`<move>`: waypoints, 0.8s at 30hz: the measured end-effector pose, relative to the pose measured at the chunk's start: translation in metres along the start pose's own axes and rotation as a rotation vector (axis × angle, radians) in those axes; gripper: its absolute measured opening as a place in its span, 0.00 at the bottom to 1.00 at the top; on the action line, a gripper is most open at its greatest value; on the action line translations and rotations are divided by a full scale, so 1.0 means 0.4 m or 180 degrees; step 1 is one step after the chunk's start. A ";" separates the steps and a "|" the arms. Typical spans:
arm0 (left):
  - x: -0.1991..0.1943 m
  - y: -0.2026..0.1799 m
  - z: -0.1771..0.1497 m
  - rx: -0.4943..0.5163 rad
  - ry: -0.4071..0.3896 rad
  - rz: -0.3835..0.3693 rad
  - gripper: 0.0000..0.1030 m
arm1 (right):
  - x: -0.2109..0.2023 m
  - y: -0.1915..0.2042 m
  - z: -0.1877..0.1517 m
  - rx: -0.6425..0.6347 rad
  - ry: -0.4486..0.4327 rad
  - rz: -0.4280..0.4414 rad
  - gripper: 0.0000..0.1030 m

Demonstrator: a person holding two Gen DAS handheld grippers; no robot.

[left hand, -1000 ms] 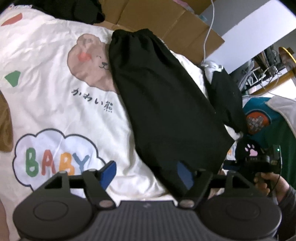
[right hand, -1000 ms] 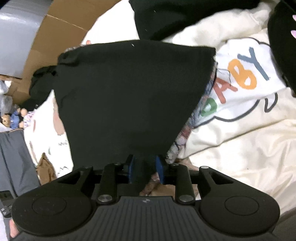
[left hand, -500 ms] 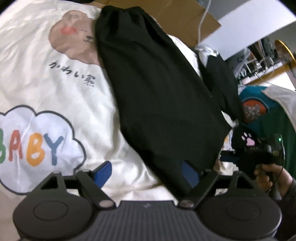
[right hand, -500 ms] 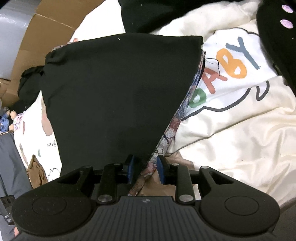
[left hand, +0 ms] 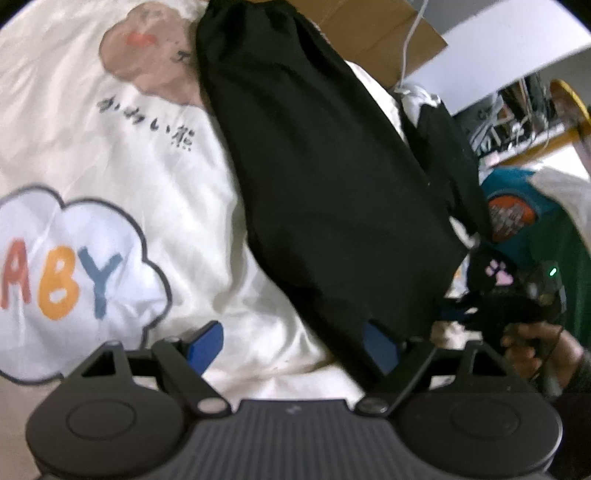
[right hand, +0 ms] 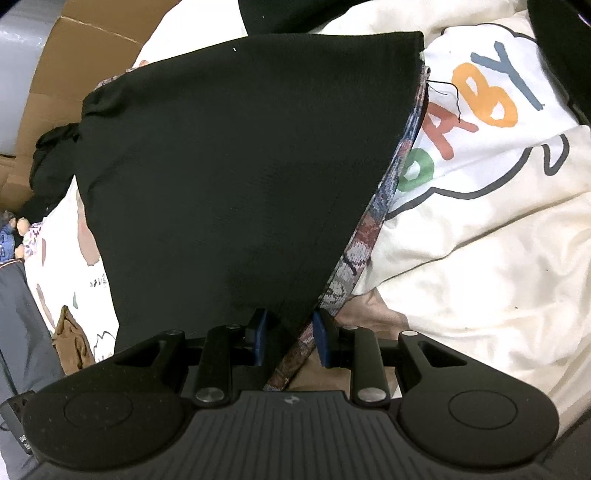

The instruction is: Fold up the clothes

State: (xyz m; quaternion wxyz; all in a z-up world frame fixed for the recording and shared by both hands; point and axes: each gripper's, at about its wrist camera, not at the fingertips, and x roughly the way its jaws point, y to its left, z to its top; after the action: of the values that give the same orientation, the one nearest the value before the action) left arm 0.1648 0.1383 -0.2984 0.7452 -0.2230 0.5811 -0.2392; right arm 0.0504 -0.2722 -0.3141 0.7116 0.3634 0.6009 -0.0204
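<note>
A: Black knit garment [left hand: 325,192], folded lengthwise, lies across a cream blanket [left hand: 110,155] printed with a bear [left hand: 151,62] and a cloud holding coloured letters [left hand: 62,284]. Far end is gathered, near a cardboard sheet [left hand: 373,33].

B: Left gripper [left hand: 293,349]?

A: Jaws wide apart. Blue pad of the left finger [left hand: 205,345] sits over bare blanket. The right finger's pad [left hand: 380,345] is against the garment's near corner, part-covered by cloth. Nothing pinched between them.

B: Right gripper [right hand: 288,338]?

A: Jaws narrow but not shut tight, blue pads on either side of the garment's near point. The black cloth [right hand: 240,177] tapers down into that gap, with a patterned lining edge [right hand: 373,229] running along its right side and passing between the pads too. Cloth looks taut from the jaws outward, so I read it as gripped.

B: Seen from the left camera?

A: Yes: the right gripper [left hand: 454,314] shows at the garment's lower right corner, with a hand [left hand: 532,347] on its handle and a green light lit above. Blur there; can't judge the jaws from that side.

B: Surroundings?

A: Second dark garment [left hand: 447,155] beyond the first, a white cable [left hand: 408,44] over the cardboard, teal cloth with an orange patch [left hand: 508,218] at right. In the right view, brown fabric [right hand: 72,345] at lower left on the blanket, and a loose black thread [right hand: 445,94] off the garment's corner across the lettering.
</note>
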 end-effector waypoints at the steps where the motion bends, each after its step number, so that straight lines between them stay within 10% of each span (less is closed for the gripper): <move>1: 0.001 0.004 -0.001 -0.0062 -0.0005 -0.0051 0.83 | 0.004 0.000 -0.001 -0.0004 -0.0002 -0.0004 0.29; 8: -0.004 -0.005 -0.006 -0.0096 -0.0086 -0.0060 0.83 | 0.003 -0.004 -0.004 -0.0030 -0.0031 0.0003 0.04; 24: 0.013 -0.057 -0.028 0.0020 0.0005 -0.0100 0.83 | -0.038 -0.020 -0.021 -0.0086 -0.0045 -0.0013 0.01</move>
State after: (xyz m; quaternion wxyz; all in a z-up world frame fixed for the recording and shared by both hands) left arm 0.1527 0.1164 -0.2911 0.7416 -0.2297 0.5774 -0.2529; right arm 0.0354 -0.2799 -0.3049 0.7206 0.3523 0.5969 -0.0162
